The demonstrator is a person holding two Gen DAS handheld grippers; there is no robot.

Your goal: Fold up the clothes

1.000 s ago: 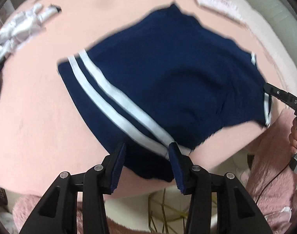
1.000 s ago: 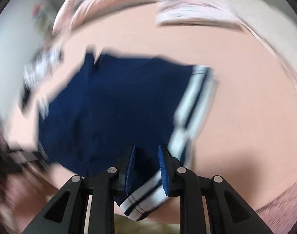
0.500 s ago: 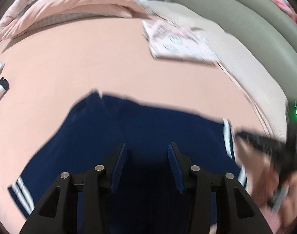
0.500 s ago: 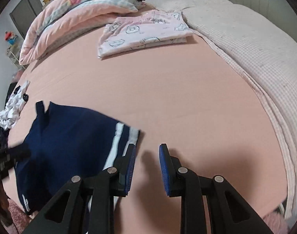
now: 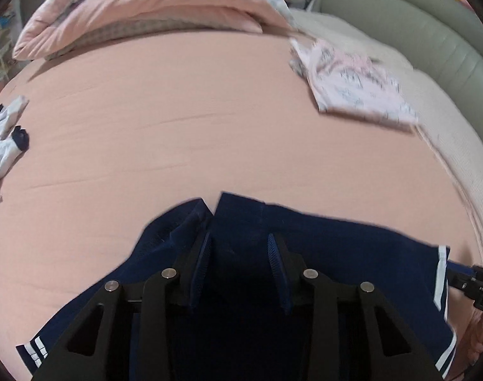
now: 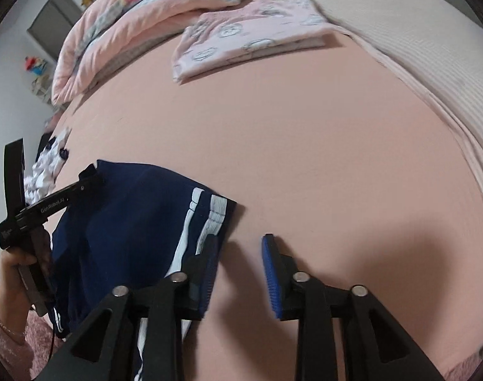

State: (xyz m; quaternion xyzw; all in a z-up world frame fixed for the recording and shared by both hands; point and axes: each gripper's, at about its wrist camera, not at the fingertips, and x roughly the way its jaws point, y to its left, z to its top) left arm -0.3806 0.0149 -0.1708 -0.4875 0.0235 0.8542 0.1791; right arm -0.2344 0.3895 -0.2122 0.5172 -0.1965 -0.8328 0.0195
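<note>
Currently the navy shorts (image 5: 320,254) lie flat on the pink bed sheet (image 5: 177,127), near its front edge. From the left wrist view the left gripper (image 5: 239,265) hangs directly over the dark fabric, jaws parted moderately with nothing between them; whether the tips touch the cloth cannot be told. Only the right wrist view shows the white side stripes (image 6: 190,225) close up, and the right gripper (image 6: 239,273), jaws wide and empty, with its left finger just over the striped edge and its right finger over bare sheet. That view also catches a person's hand (image 6: 12,273) holding the left tool at the shorts' far side. Farther back, a folded pink printed garment (image 6: 247,38) sits near the pale blanket (image 6: 416,31); a rumpled white-and-navy item (image 5: 3,139) lies at the left margin; a pink duvet (image 5: 146,3) is heaped behind.

Versus one second earlier: the right jaws, then pinching the striped hem, are now released and wider.
</note>
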